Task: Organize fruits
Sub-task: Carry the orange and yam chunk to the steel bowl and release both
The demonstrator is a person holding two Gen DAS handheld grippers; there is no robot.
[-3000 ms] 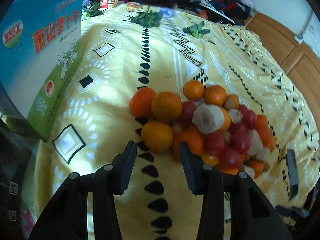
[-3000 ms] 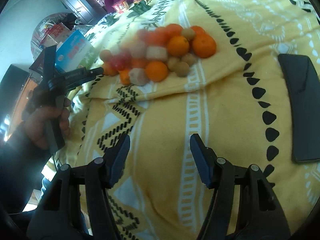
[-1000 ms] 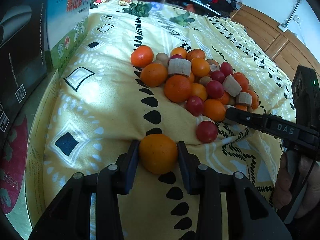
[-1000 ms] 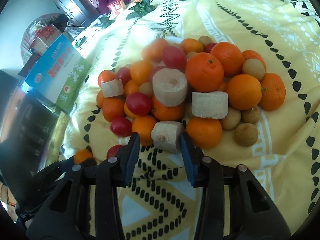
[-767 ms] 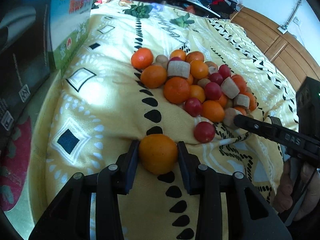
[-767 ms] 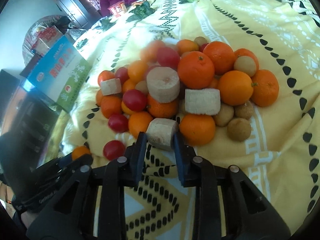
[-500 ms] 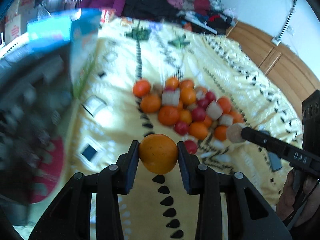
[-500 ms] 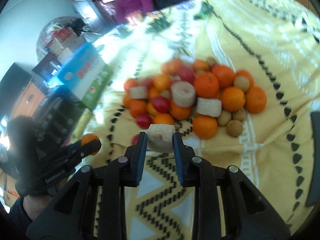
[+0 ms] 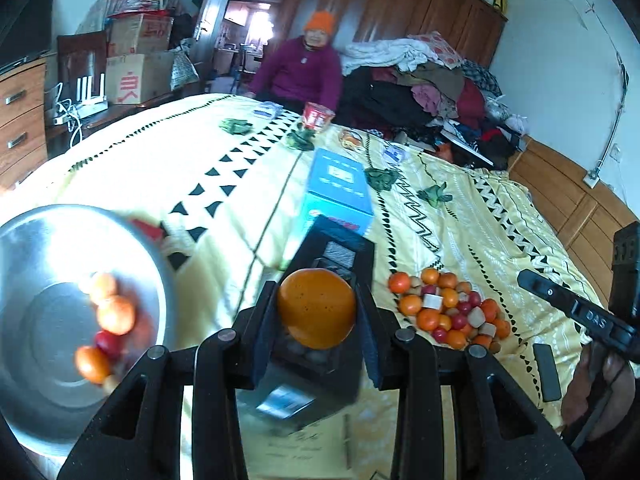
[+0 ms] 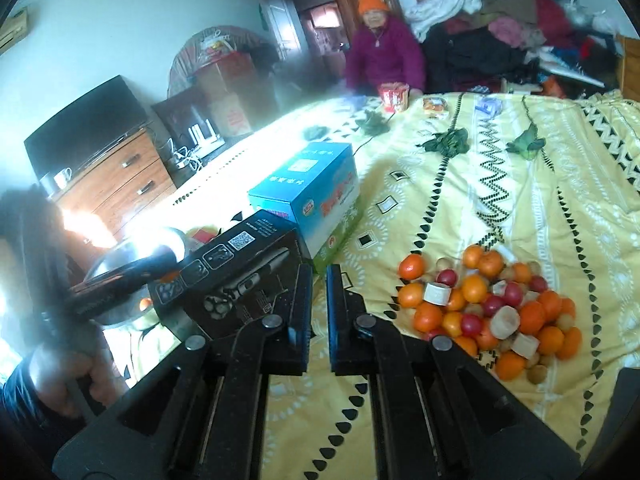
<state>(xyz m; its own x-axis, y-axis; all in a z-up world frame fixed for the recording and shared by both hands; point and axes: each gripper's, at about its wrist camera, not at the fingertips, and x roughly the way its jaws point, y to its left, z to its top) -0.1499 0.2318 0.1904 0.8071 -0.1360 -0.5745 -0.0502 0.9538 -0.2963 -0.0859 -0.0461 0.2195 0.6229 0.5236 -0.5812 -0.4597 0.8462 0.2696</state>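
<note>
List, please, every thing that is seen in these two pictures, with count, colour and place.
orange: one, orange, between the left gripper's fingers
fruit pile: many pieces, orange, red, beige and brown, on the bedspread
bowl: one, silver, at the left, some orange and red fruits inside
blue box: one, blue and green, on the bedspread
black box: one, black, before the blue box
bedspread: one, yellow with black and white patterns
seated person: one, purple top, orange hat, beyond the bed
left gripper: black, shut on the orange
right gripper: black, shut, nothing between its fingers
</note>
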